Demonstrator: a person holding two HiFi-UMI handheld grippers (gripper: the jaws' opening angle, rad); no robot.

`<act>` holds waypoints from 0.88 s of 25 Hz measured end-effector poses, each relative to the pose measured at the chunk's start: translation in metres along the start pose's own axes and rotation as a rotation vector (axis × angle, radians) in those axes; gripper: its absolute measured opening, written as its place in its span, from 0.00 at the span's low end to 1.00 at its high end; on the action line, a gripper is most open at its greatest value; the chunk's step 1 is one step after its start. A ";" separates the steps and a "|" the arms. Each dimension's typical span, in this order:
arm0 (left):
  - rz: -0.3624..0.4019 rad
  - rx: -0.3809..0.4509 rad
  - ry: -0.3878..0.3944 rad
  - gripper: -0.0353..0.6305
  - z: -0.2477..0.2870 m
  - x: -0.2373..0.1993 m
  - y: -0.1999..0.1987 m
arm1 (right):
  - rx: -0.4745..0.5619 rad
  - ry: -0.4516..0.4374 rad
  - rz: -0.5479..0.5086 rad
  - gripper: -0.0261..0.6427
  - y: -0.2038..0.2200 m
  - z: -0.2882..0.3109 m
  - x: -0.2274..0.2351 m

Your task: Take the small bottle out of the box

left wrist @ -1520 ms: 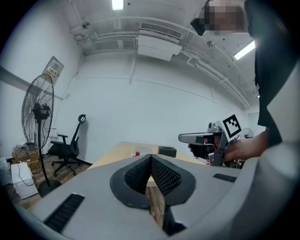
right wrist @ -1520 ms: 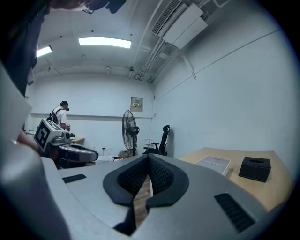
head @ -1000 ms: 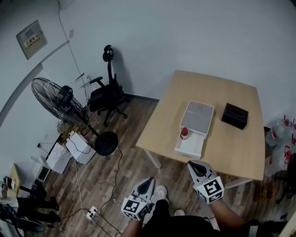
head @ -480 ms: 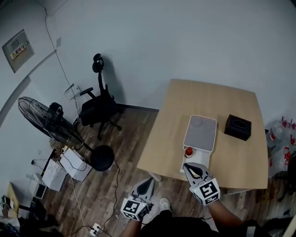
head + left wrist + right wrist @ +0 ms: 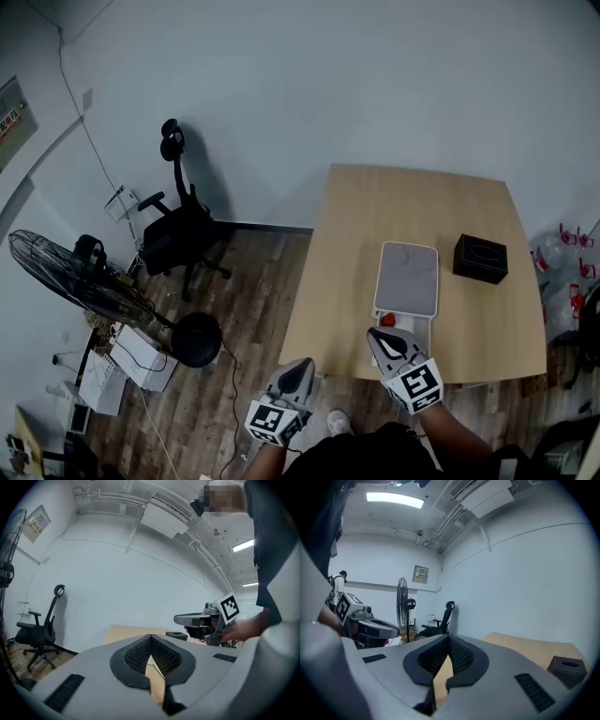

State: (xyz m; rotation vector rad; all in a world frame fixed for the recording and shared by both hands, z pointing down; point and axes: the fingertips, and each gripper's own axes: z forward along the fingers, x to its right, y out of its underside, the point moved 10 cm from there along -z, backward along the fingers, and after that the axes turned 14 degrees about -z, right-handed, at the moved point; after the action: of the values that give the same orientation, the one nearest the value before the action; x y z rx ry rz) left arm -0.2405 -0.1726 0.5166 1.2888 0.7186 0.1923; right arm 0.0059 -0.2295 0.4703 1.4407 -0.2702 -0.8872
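A white box (image 5: pixel 406 277) lies on the wooden table (image 5: pixel 356 234), its drawer pulled out at the near end. The small bottle's red cap (image 5: pixel 387 320) peeks out of the drawer just beyond my right gripper (image 5: pixel 376 334), which is shut and empty, held at the table's near edge. My left gripper (image 5: pixel 302 365) hangs over the floor left of the table, shut with nothing in it. The left gripper view shows its shut jaws (image 5: pixel 150 637) and the right gripper (image 5: pixel 201 620) beyond. In the right gripper view the jaws (image 5: pixel 448 637) meet, and the bottle is hidden.
A black tissue box (image 5: pixel 480 259) sits on the table right of the white box. An office chair (image 5: pixel 178 234) and a floor fan (image 5: pixel 84 281) stand on the wooden floor at left, with cables and boxes (image 5: pixel 131 361) near them. Water bottles (image 5: pixel 562 272) crowd the right edge.
The head view has come closer to the table and swung right. My right gripper now covers the drawer's near end and most of the bottle. Both grippers stayed shut.
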 end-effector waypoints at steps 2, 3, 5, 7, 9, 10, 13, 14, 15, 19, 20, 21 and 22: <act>-0.009 -0.004 0.003 0.07 0.004 -0.007 0.000 | -0.014 0.010 0.001 0.06 0.001 0.004 0.005; -0.015 -0.007 0.004 0.07 0.007 -0.009 0.000 | -0.017 0.013 -0.004 0.06 0.001 0.006 0.007; -0.019 -0.019 0.006 0.07 0.013 -0.012 0.000 | -0.021 0.020 -0.011 0.06 0.003 0.008 0.014; -0.023 -0.028 0.004 0.07 0.021 -0.011 0.001 | -0.036 0.019 -0.010 0.06 0.010 0.007 0.021; -0.027 -0.032 0.005 0.07 0.029 -0.009 0.000 | -0.053 0.014 -0.014 0.06 0.014 0.007 0.027; -0.028 -0.034 0.006 0.07 0.033 -0.007 0.000 | -0.065 0.011 -0.018 0.06 0.015 0.008 0.029; -0.054 -0.031 0.012 0.07 0.042 -0.001 -0.005 | -0.099 0.000 -0.026 0.06 0.026 0.008 0.035; -0.055 -0.032 0.016 0.07 0.046 0.000 -0.005 | -0.110 -0.004 -0.029 0.06 0.030 0.008 0.037; -0.047 -0.037 0.020 0.07 0.050 0.000 -0.004 | -0.120 -0.008 -0.030 0.06 0.034 0.008 0.039; -0.037 -0.051 0.025 0.07 0.062 -0.001 -0.002 | -0.168 -0.041 -0.013 0.20 0.052 0.011 0.044; -0.039 -0.055 0.026 0.07 0.064 0.000 -0.001 | -0.181 -0.052 -0.005 0.25 0.057 0.012 0.044; -0.041 -0.058 0.025 0.07 0.065 0.000 0.000 | -0.194 -0.060 0.004 0.29 0.062 0.013 0.045; -0.043 -0.062 0.023 0.07 0.067 0.000 0.001 | -0.205 -0.067 0.013 0.33 0.067 0.013 0.045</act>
State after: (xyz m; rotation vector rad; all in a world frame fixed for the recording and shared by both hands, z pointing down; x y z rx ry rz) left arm -0.2013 -0.2260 0.5239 1.2128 0.7540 0.1940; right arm 0.0514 -0.2767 0.5192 1.2204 -0.2311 -0.9267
